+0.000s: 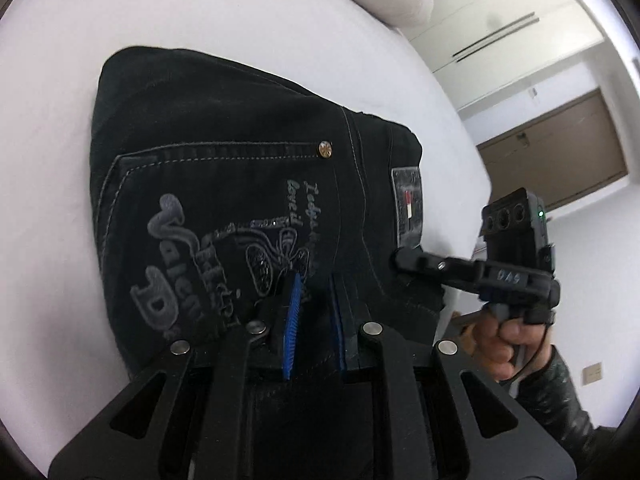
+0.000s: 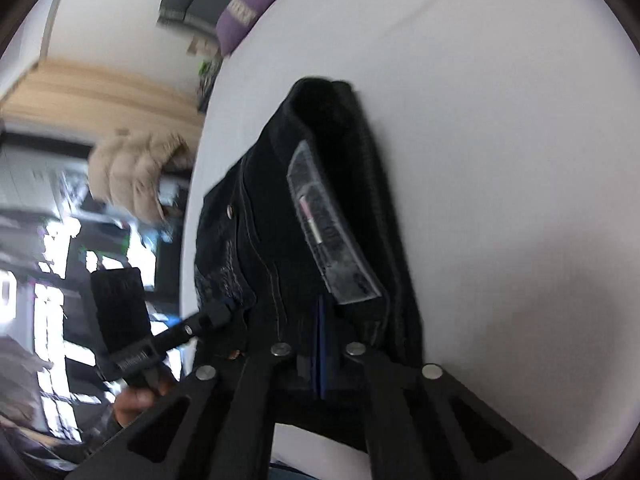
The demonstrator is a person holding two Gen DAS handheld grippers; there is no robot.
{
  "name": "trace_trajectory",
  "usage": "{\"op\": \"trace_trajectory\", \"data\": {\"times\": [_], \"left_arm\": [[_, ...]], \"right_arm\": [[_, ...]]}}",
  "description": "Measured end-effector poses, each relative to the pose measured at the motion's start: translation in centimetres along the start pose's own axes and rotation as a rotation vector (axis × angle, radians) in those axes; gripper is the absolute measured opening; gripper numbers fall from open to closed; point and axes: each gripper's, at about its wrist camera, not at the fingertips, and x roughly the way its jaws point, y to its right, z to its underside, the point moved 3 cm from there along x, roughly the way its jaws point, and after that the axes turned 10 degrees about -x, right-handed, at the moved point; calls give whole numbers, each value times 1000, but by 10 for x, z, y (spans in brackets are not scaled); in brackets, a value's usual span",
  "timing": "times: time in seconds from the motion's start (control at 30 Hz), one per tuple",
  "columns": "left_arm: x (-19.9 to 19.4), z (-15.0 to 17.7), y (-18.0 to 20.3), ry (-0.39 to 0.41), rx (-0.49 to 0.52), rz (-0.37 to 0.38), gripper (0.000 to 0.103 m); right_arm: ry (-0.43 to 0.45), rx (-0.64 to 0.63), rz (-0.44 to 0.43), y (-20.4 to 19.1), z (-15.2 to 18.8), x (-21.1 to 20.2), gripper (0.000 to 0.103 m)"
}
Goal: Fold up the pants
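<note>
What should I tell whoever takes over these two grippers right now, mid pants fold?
Left gripper: shut on the pants at the near edge by the back pocket.
Right gripper: shut on the pants at the waistband, near the label.
Pants: folded into a compact bundle on the white bed.
Done: main folds.
Left: probably set the bundle down flat and let go.
</note>
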Motion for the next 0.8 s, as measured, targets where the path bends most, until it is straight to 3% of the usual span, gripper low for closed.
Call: {"op": "trace_trajectory", "data": {"times": [0.27,0.5,0.6,0.67,0.7,0.73,0.8], "left_arm": [[-4,6,19,28,65,-113,14],[14,21,38,41,114,-174,14],[14,27,47,50,139,-209,14],[13,31,49,59,150,-227,14],[16,32,52,62,154,-233,14],[7,36,50,65,155,-236,14],[7,37,53,69,160,-257,14]], "right_arm": [[42,-54,132,-21,17,-24,0],[93,-25,159,-15,39,-43,2],[93,-65,185,-25,44,-51,16],[104,-101,212,-35,44,-60,50],[116,-114,231,-39,41,-64,58],[137,-126,248,-42,39,-71,65],[172,-135,259,-44,33,-84,65]]}}
